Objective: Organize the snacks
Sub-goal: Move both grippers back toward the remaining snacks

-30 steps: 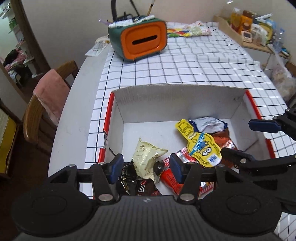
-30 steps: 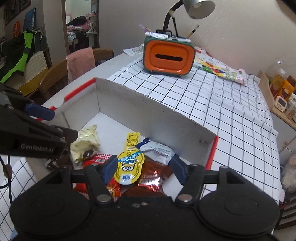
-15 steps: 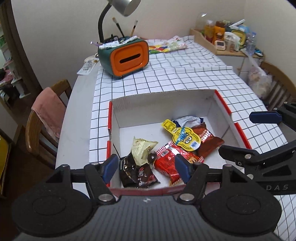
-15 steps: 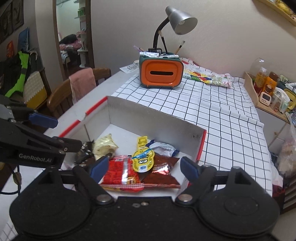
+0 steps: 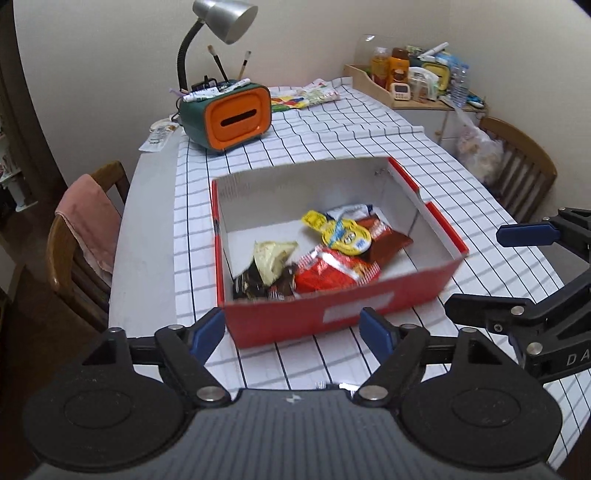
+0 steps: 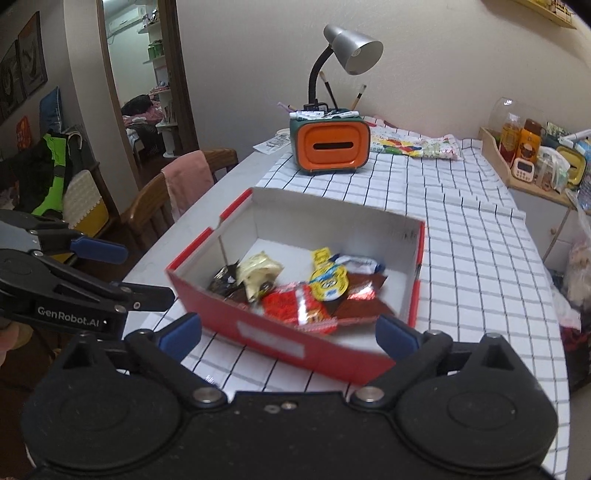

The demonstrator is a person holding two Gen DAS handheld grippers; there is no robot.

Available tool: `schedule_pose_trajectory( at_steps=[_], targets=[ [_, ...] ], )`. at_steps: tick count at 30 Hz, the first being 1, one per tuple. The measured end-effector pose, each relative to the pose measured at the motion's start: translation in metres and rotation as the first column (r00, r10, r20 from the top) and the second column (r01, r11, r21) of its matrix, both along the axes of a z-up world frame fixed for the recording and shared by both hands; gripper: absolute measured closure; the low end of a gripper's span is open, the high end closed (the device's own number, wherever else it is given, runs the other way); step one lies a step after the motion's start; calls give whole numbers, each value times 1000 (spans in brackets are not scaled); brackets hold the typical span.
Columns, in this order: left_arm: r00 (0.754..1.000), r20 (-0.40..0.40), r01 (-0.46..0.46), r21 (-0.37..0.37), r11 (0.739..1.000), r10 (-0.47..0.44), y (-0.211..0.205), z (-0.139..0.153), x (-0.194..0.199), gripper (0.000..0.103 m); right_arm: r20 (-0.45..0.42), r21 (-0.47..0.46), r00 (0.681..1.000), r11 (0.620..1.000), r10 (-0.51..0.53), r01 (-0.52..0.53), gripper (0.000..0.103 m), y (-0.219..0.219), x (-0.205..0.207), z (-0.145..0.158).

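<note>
Your left gripper (image 5: 293,328) is spread wide with nothing between its blue-tipped fingers (image 5: 207,332), hanging just short of the near red wall of the box (image 5: 332,314). Your right gripper (image 6: 288,334) is just as wide apart and holds nothing; its blue fingertips (image 6: 181,336) frame the same wall from the other side, not touching it.

The box is an open cardboard tray, red outside and white inside, with a pale label strip on its near wall. It sits on the checked tablecloth (image 5: 332,144) near the table's front edge. Inside lies a loose heap of snacks: a crinkled red foil packet (image 5: 336,271) at the front, a dark glossy chocolate wrapper (image 5: 255,286) at the left, a cream-coloured pouch (image 5: 271,253) resting on it, a yellow cartoon-faced pack (image 5: 340,232) on top of the pile, a brown-red packet (image 5: 388,240) under it and a white-and-blue wrapper (image 5: 351,210) behind.

Farther back stand an orange-fronted green organiser (image 5: 229,114) with rounded corners, brushes poking from it, and a grey gooseneck lamp (image 5: 221,22)
</note>
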State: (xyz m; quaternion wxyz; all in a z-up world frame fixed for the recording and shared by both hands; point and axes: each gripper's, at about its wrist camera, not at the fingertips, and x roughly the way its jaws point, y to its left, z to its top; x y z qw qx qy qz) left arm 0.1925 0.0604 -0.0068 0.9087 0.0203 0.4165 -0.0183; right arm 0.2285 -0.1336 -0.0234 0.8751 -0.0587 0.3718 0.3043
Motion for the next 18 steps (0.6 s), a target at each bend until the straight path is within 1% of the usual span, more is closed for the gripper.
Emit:
schedule_pose_trajectory(
  at_steps=[4,8,12,18],
  targets=[
    [1000,4,20,11,1000,-20,3,-10,-22,20,-14,17,1000,1000,-1,2,0,-3,-18,-9],
    [1000,-10,23,20,1000,-23,6,-24,-41,20,-17,15,1000,1000,2,-2,0,-5,-35,-22],
    [997,-63,36,-11,999,-37,11,-43,-50,20,-31,-6,999,1000,19,-19,0,-4,-50,-39],
    [988,-144,48,-24,999,-51,16,-69,-56,20,-53,-74,998,996,38,-42,0,0,-58,-66]
  ],
)
